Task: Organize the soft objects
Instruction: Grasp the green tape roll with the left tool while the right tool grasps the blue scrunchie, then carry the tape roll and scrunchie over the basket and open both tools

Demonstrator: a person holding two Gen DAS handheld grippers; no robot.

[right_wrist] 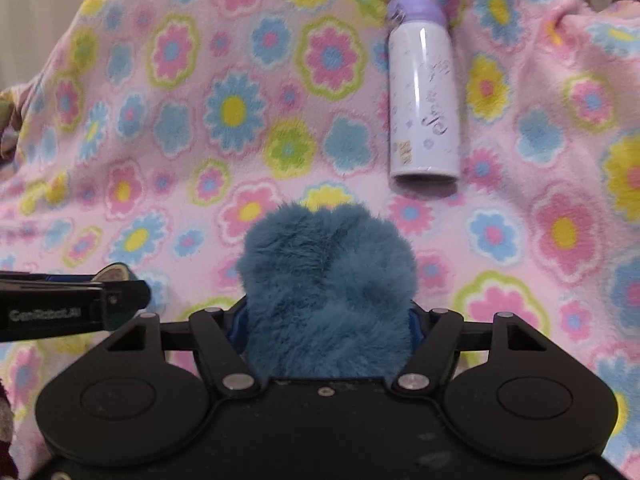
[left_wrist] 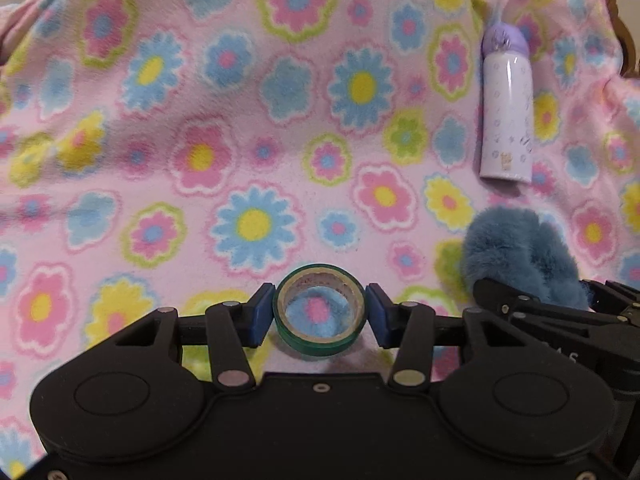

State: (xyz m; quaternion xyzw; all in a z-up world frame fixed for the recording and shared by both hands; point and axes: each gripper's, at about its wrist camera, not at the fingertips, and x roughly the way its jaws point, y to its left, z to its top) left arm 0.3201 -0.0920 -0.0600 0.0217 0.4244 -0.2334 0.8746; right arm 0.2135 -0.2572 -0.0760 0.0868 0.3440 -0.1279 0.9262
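My left gripper (left_wrist: 319,315) is shut on a green roll of tape (left_wrist: 319,312), its blue pads pressing both sides, held just above a pink flowered fleece blanket (left_wrist: 280,128). My right gripper (right_wrist: 326,320) is shut on a fluffy blue scrunchie (right_wrist: 328,280), which hides its pads. The scrunchie also shows in the left wrist view (left_wrist: 520,256), to the right of the tape. The left gripper shows side-on at the left of the right wrist view (right_wrist: 124,296).
A lilac bottle with a purple cap (left_wrist: 507,112) lies on the blanket beyond the scrunchie, base toward me; it also shows in the right wrist view (right_wrist: 423,96). A wicker edge (left_wrist: 624,28) shows at the far right. The blanket (right_wrist: 160,120) covers the whole surface.
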